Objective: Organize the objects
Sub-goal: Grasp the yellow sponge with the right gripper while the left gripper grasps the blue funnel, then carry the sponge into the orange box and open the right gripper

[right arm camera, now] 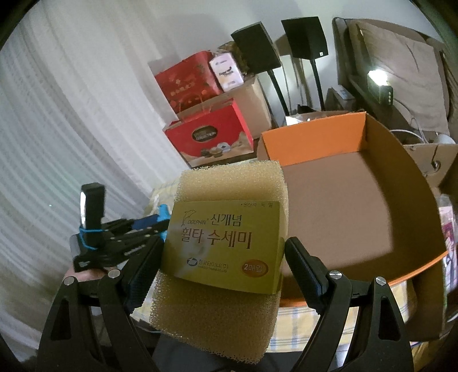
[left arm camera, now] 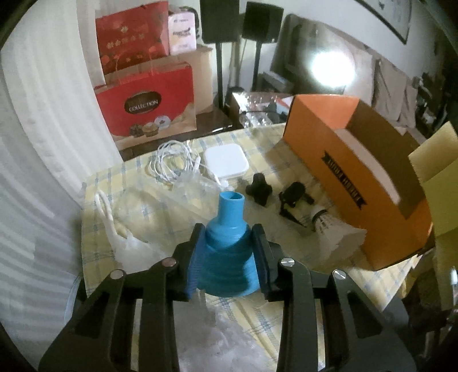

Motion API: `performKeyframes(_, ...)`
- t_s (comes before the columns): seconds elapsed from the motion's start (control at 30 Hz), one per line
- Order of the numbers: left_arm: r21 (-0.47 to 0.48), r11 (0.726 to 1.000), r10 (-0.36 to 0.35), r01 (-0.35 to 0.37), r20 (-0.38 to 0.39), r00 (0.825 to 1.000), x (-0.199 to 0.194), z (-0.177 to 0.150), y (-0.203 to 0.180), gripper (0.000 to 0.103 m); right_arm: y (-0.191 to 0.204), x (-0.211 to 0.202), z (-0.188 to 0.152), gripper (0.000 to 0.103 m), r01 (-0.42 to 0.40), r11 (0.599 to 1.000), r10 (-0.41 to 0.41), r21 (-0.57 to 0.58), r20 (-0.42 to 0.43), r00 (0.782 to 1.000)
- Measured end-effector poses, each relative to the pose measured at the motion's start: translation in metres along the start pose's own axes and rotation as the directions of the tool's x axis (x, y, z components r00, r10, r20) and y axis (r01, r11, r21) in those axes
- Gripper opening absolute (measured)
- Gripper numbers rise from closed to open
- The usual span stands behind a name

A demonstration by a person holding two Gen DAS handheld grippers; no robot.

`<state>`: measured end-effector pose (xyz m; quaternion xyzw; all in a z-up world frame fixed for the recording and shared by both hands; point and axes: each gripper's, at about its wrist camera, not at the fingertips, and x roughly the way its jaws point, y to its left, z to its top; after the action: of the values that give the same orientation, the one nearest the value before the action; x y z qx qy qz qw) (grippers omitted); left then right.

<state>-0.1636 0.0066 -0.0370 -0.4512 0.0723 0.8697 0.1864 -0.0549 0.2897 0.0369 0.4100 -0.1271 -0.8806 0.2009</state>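
Observation:
My left gripper [left arm camera: 227, 243] is shut on a blue stepped funnel [left arm camera: 226, 246], its narrow spout pointing away over the yellow checked tablecloth [left arm camera: 257, 309]. The right gripper [right arm camera: 223, 251] is shut on a tan sponge pack [right arm camera: 229, 183] with a yellow printed sleeve, held in front of the open orange box [right arm camera: 315, 126], whose brown inside looks bare. In the left wrist view the orange box [left arm camera: 329, 137] stands at the right, and a corner of the sponge pack [left arm camera: 438, 160] shows beyond it.
On the cloth lie a white square case [left arm camera: 226, 160], a coiled white cable [left arm camera: 174, 163], two small black parts [left arm camera: 259, 187], a shuttlecock [left arm camera: 322, 221] and clear plastic bags [left arm camera: 160, 206]. Red gift bags [left arm camera: 146, 106] and speakers on stands [left arm camera: 220, 20] stand behind; a white curtain hangs at the left.

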Motion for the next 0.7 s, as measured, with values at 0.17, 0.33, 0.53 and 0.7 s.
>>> performKeyframes(0.17, -0.019, 1.0, -0.009, 0.009, 0.031, 0.999, -0.017, 0.001, -0.002, 0.03, -0.013, -0.01, 0.005, 0.087, 0.024, 1.0, -0.024, -0.013, -0.004, 1.0)
performKeyframes(0.33, -0.014, 0.999, -0.05, 0.052, 0.089, 0.995, -0.043, 0.004, -0.013, 0.03, -0.033, -0.02, 0.013, 0.087, 0.058, 0.998, -0.058, -0.006, 0.004, 0.998)
performKeyframes(0.53, 0.028, 0.997, -0.069, 0.067, 0.113, 0.991, -0.057, 0.014, -0.038, 0.03, -0.067, -0.023, 0.029, 0.087, 0.085, 0.996, -0.084, 0.029, -0.022, 0.996)
performKeyframes(0.7, 0.004, 1.0, -0.023, 0.023, 0.059, 0.998, -0.05, 0.015, -0.039, 0.03, -0.093, -0.021, 0.039, 0.087, 0.138, 0.99, -0.136, 0.035, -0.051, 0.989)
